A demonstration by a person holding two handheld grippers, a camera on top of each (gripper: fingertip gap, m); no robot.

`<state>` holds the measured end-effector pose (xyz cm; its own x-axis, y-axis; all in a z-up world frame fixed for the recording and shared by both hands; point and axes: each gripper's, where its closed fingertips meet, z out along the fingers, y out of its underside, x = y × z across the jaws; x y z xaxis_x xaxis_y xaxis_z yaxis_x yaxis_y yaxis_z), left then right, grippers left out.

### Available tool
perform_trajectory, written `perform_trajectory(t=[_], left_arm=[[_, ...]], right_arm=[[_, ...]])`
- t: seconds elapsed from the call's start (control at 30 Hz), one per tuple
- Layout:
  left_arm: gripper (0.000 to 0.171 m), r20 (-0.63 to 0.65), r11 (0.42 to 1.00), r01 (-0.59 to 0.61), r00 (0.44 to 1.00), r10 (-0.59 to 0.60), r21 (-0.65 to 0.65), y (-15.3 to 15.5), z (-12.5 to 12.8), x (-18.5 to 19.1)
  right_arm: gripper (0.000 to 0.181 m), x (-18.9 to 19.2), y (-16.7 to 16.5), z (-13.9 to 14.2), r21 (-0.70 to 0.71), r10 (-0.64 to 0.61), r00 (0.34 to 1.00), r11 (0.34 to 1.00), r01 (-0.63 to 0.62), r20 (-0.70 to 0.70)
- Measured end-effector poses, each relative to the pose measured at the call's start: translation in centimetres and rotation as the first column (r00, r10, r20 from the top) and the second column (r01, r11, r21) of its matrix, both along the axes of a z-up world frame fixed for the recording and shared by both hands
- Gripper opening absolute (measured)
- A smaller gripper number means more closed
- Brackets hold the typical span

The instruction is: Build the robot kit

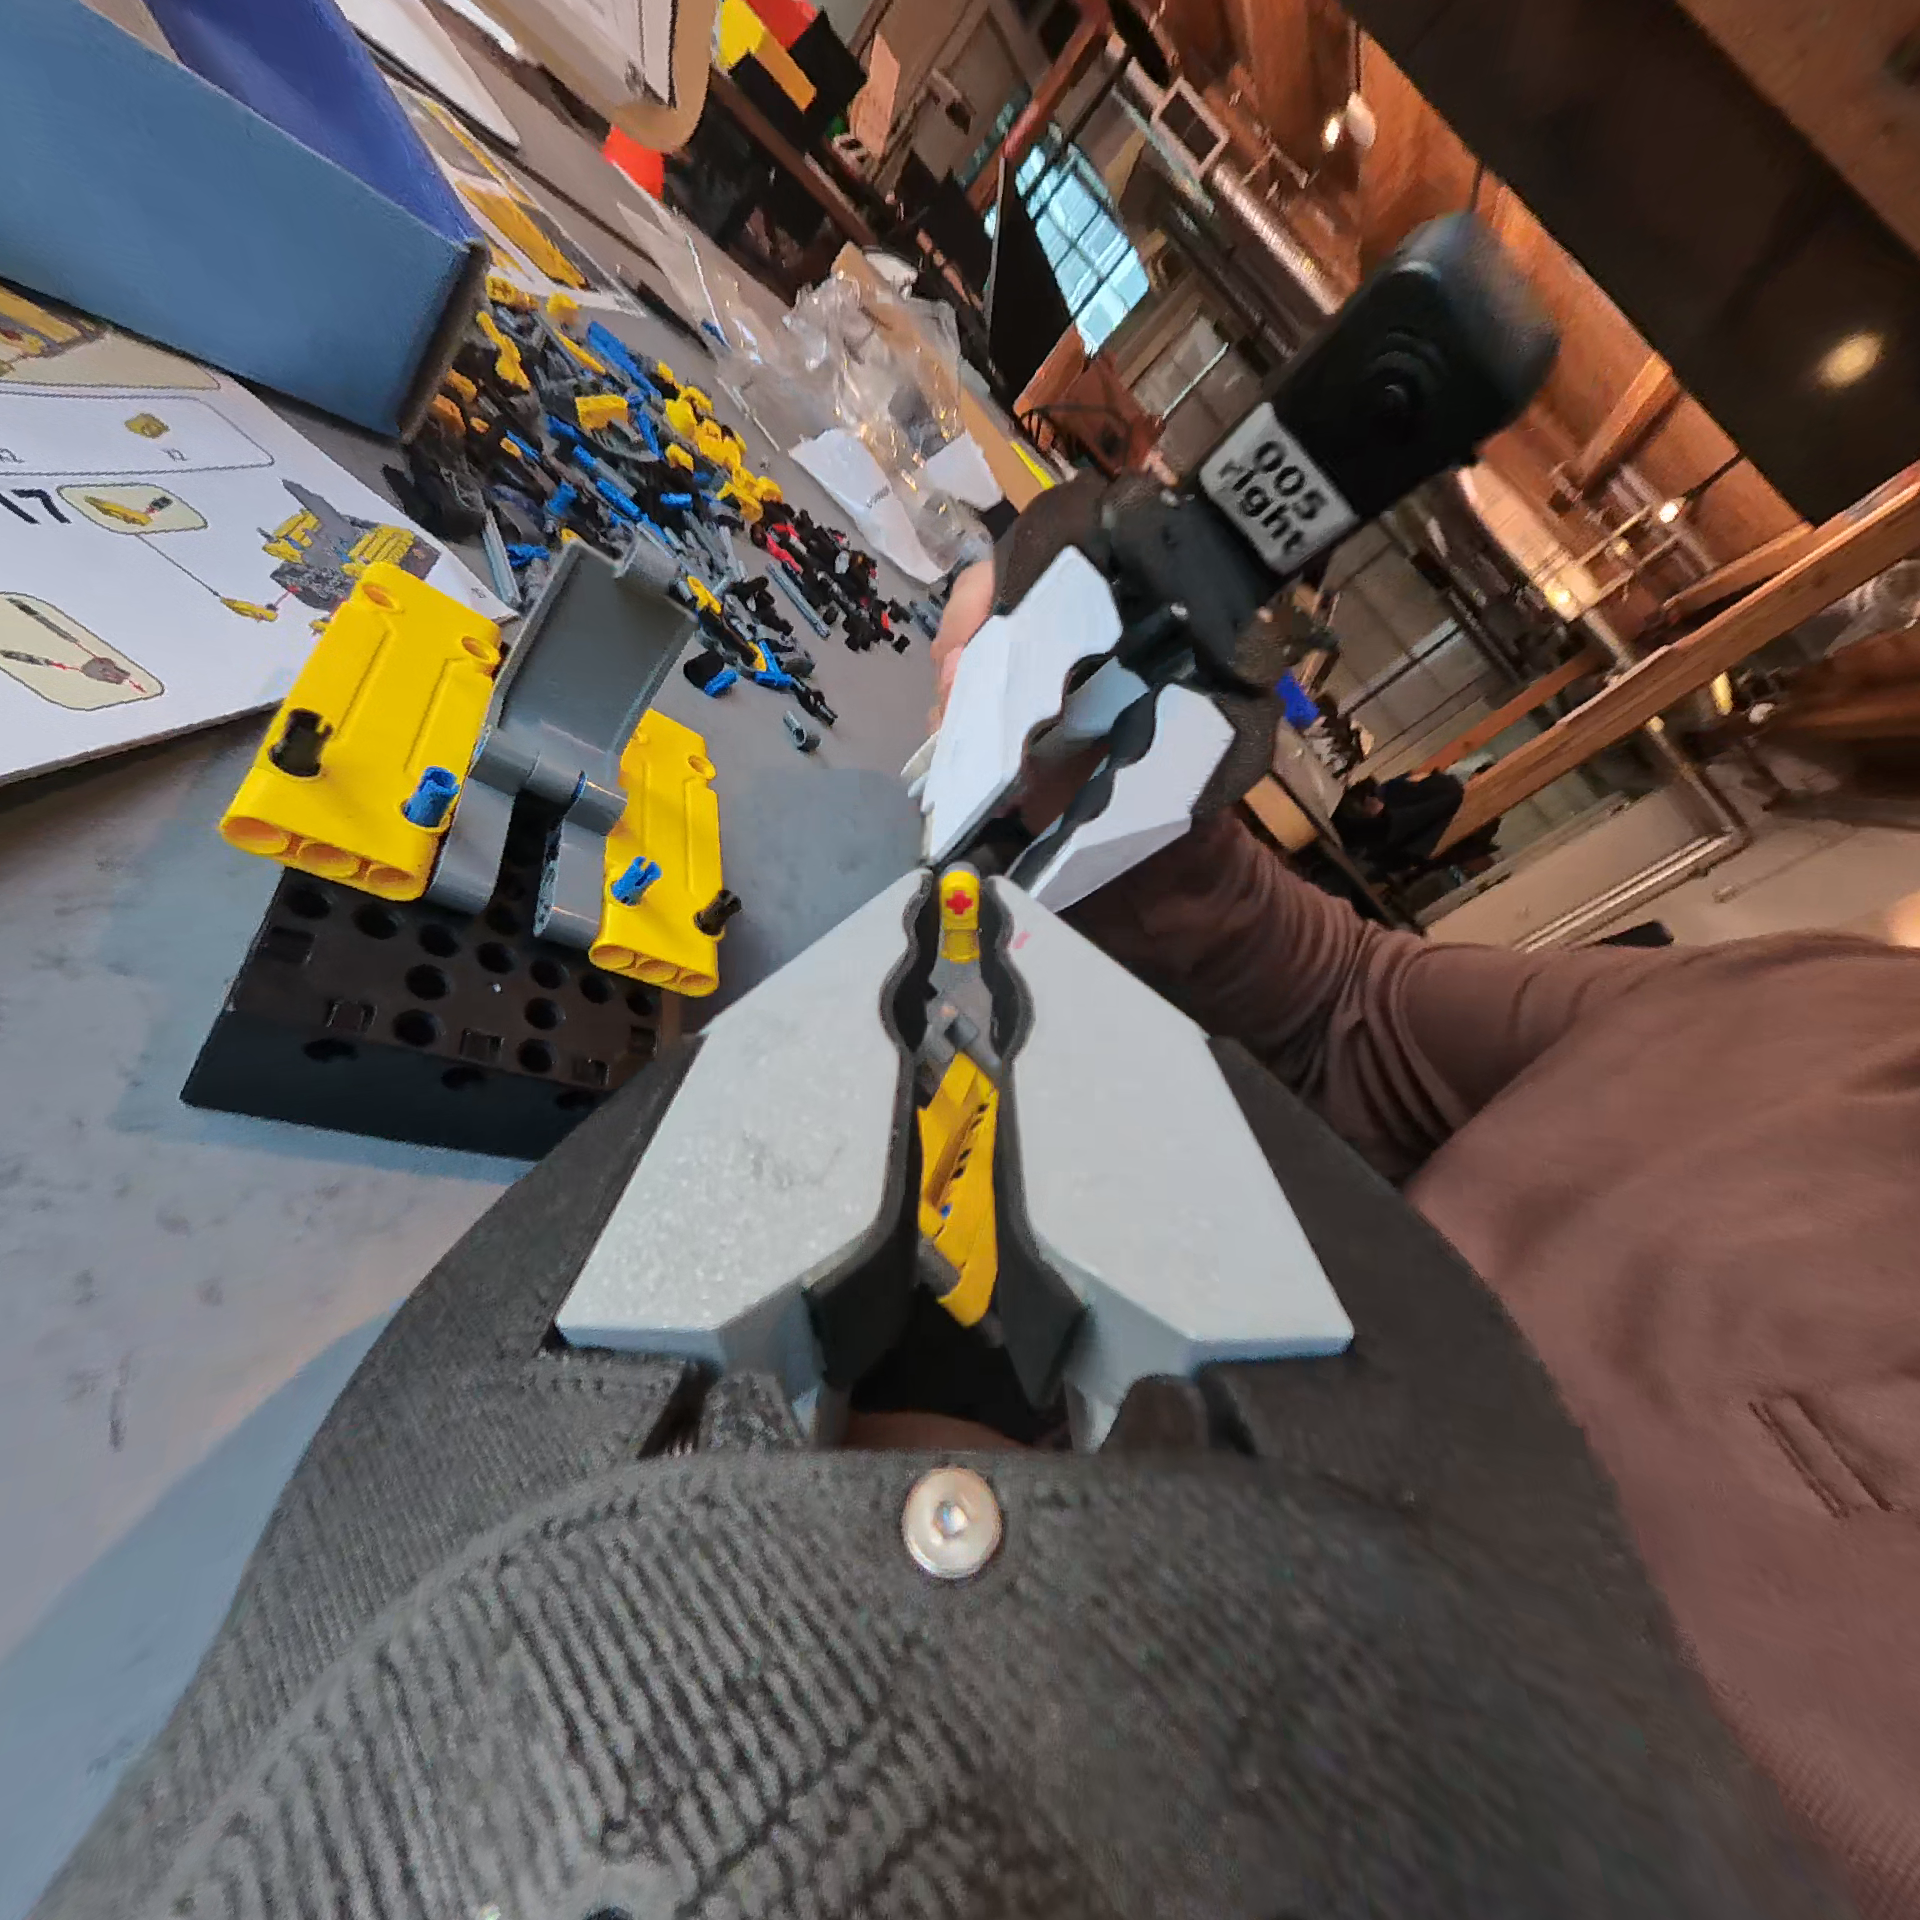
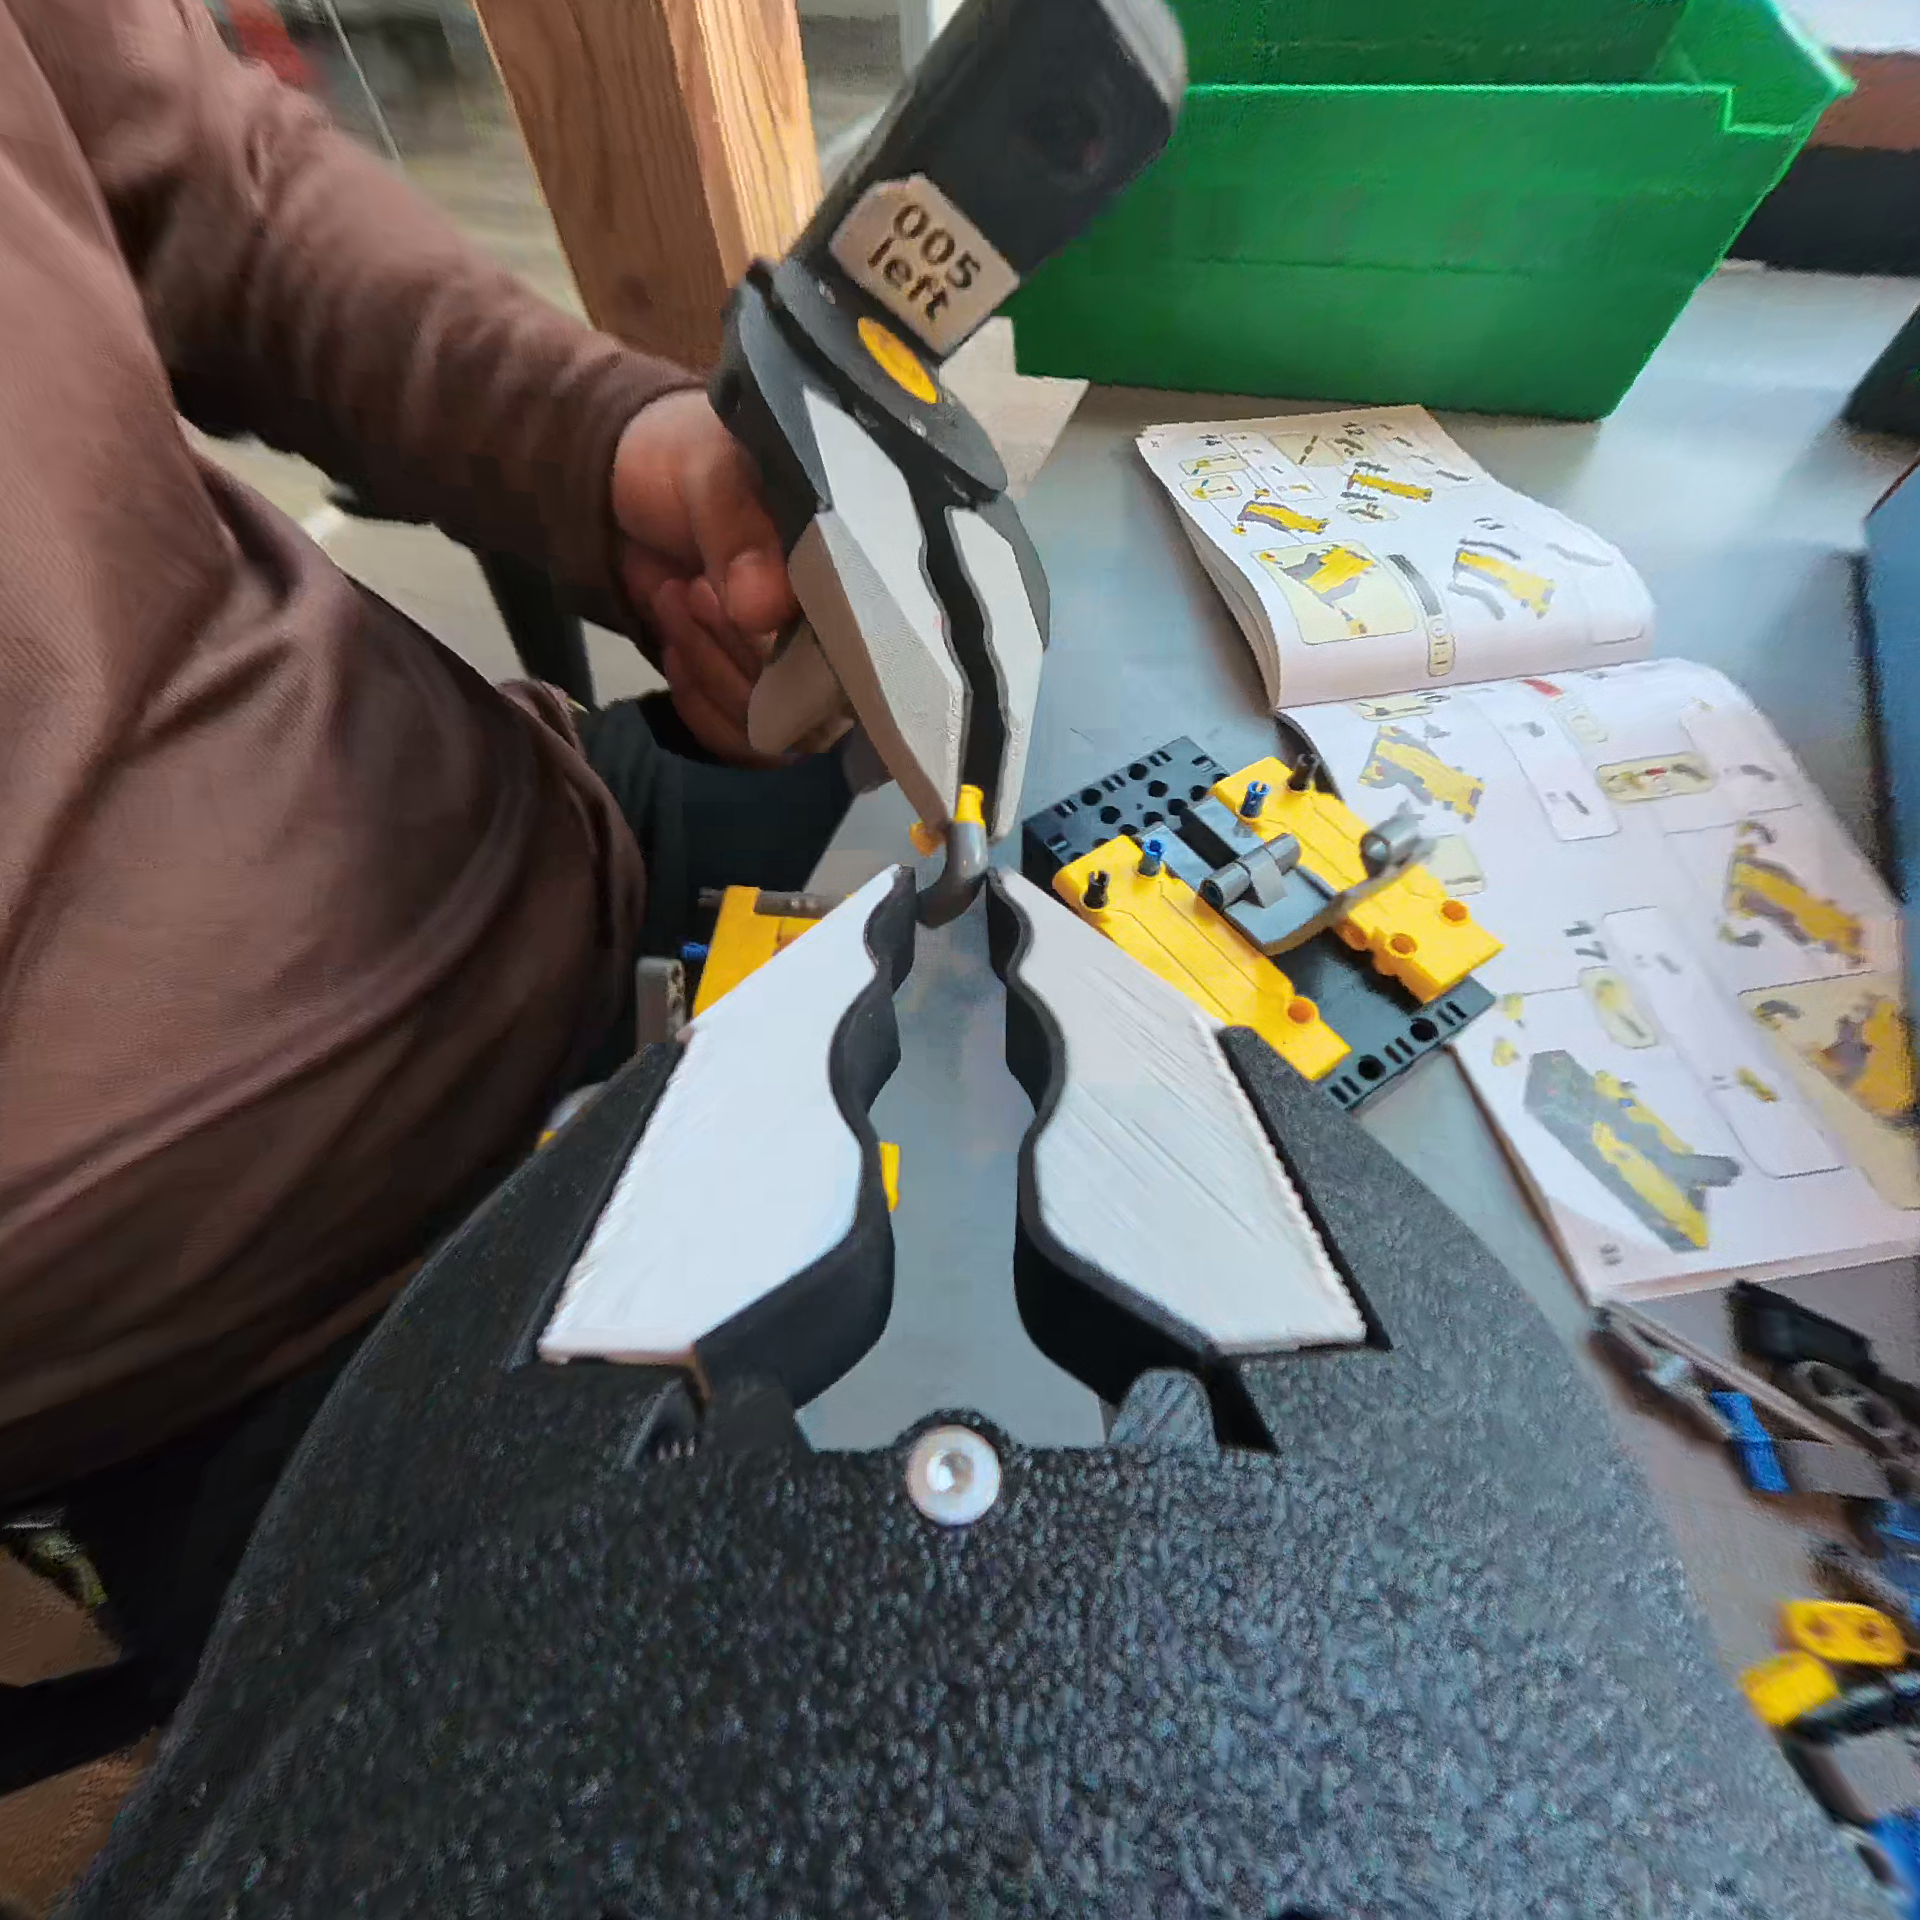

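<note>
Item: left gripper (image 1: 958, 883), lower centre of its own view. We record it clamped on a small yellow-and-grey brick piece (image 1: 956, 1122), whose red-marked yellow tip pokes out past the fingertips.

Item: right gripper (image 2: 948, 883). Its jaws stand parted, and the grey end of that same piece lies between its tips. We cannot tell whether they press on it.

Item: part-built model (image 1: 416, 727), left of centre, made of two yellow panels and a grey hinge on a black perforated base (image 1: 416, 997), resting on the grey table (image 1: 156, 1195).

Item: open instruction booklet (image 1: 125, 582), left edge.

Item: heap of loose parts (image 1: 644, 457), upper centre, beside a blue box (image 1: 208, 208).

Item: green bin (image 2: 1403, 239), upper right of the right wrist view.
</note>
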<state>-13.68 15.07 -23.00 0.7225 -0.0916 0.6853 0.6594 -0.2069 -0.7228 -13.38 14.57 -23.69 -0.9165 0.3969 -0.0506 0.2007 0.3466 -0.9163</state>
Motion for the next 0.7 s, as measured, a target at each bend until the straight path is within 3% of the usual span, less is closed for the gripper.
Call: perform_trajectory(t=[0.17,0.3,0.7], left_arm=[[0.004,0.058,1.0,-0.003,0.998,0.001,0.028,0.2,0.1,0.1],[0.004,0.039,1.0,0.015,0.999,-0.014,-0.02,0.5,-0.6,0.4],[0.004,0.148,0.995,-0.058,0.987,0.07,-0.083,1.5,-1.1,-0.4]], right_arm=[[0.012,-0.1,0.1,0.4,-0.177,0.043,0.97,0.984,0.001,0.24],[0.007,0.2,0.2,-0.4,-0.176,0.066,0.948,0.984,-0.011,0.311],[0.012,-0.4,1.0,-1.3,0.029,-0.034,0.989,0.999,0.03,0.141]])
